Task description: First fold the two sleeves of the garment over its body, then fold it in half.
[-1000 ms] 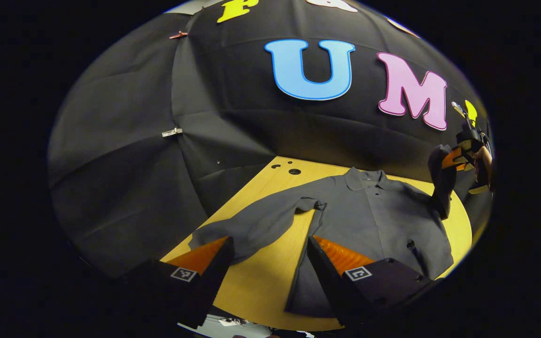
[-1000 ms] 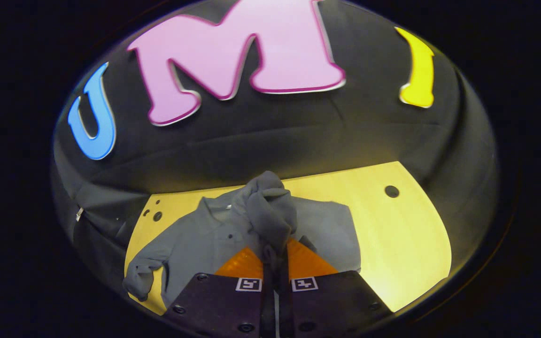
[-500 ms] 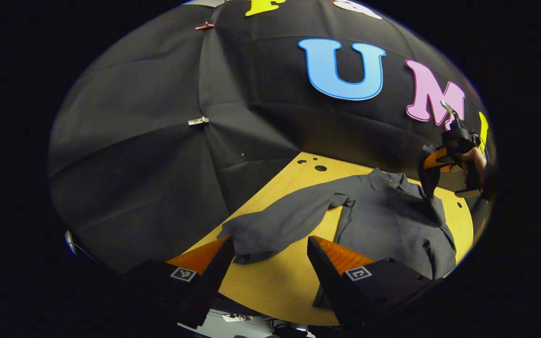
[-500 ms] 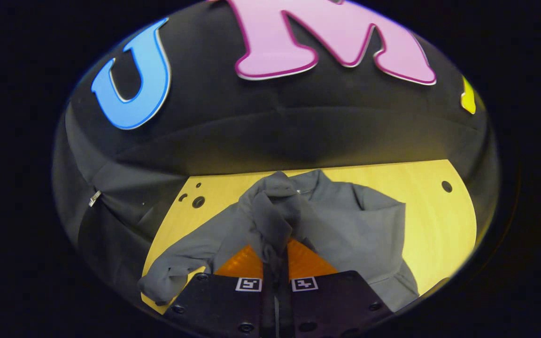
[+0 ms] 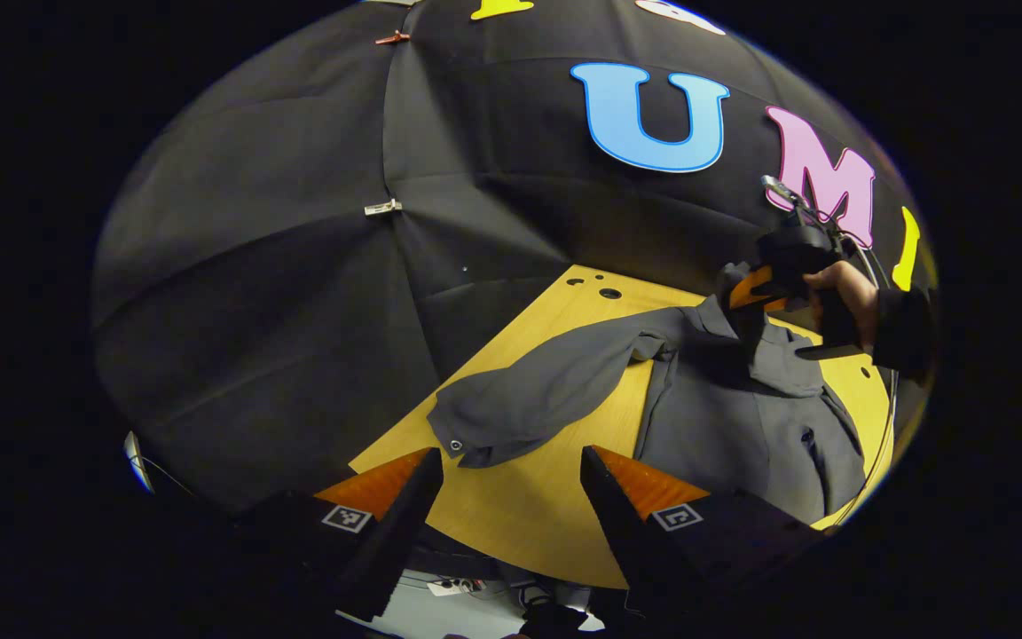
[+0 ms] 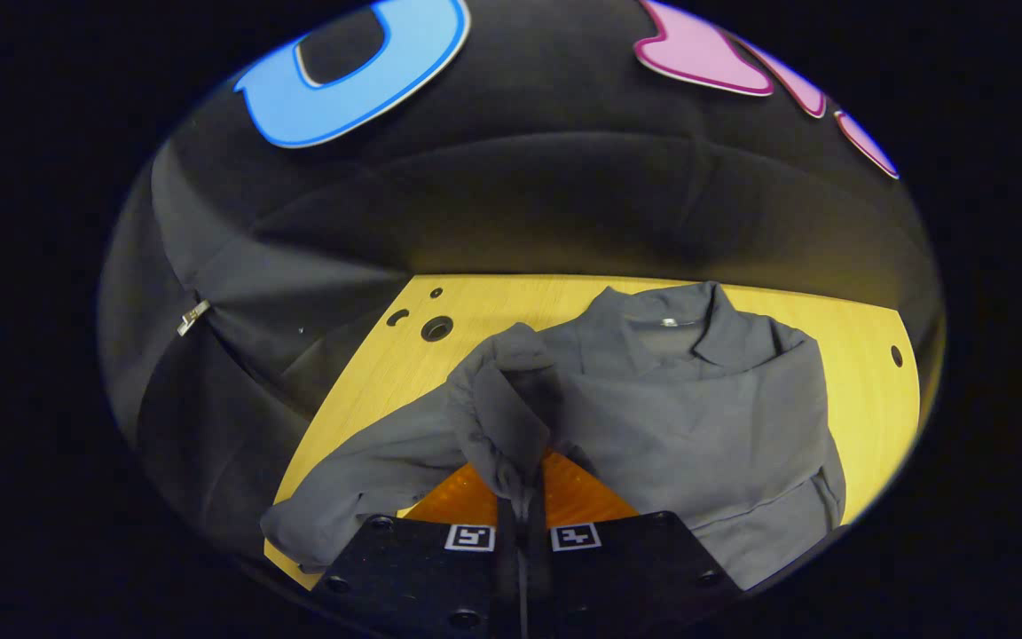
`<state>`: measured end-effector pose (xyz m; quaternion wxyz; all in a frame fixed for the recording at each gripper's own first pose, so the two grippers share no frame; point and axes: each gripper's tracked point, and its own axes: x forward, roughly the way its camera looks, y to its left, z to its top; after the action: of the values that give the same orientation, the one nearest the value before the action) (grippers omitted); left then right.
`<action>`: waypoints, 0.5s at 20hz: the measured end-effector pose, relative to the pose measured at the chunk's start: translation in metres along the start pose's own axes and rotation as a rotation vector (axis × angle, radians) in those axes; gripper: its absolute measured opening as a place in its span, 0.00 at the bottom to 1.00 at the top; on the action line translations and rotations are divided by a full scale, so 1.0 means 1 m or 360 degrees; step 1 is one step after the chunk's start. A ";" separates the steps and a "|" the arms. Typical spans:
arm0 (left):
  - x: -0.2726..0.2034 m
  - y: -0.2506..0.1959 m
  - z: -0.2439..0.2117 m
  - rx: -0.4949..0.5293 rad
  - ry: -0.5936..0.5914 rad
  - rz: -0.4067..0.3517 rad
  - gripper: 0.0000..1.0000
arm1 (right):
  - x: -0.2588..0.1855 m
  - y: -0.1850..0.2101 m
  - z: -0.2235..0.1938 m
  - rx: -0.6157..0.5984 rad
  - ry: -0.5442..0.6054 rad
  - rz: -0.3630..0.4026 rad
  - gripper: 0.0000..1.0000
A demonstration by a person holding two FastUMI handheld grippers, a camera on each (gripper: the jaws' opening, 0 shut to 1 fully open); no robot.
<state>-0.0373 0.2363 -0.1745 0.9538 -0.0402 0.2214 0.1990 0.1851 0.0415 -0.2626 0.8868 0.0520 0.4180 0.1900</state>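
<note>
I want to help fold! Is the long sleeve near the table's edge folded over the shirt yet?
Not yet. That grey long sleeve lies spread out sideways on the yellow wooden table, off the grey shirt's body.

A yellow wooden table (image 5: 529, 524) carries a grey collared shirt (image 6: 697, 426), laid face-up.

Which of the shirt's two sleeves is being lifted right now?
The sleeve pinched in the right tool, raised over the shirt's body. The other sleeve lies flat on the table, stretched outward, untouched by the open left tool.
</note>
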 end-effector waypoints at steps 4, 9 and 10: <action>-0.011 0.007 -0.004 0.0011 -0.0019 0.0017 0.99 | 0.012 0.023 -0.019 0.0006 0.0058 0.0033 0.26; -0.006 0.019 -0.002 0.0006 -0.0073 0.0016 0.98 | -0.009 0.036 -0.032 0.0103 0.0027 0.0094 0.53; -0.002 0.020 0.000 -0.0014 -0.0083 0.0012 0.98 | -0.018 0.033 -0.034 0.0108 0.0023 0.0088 0.67</action>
<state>-0.0468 0.2542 -0.1739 0.9583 -0.0383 0.1957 0.2046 0.1396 0.0629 -0.2633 0.8759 0.0923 0.4289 0.2005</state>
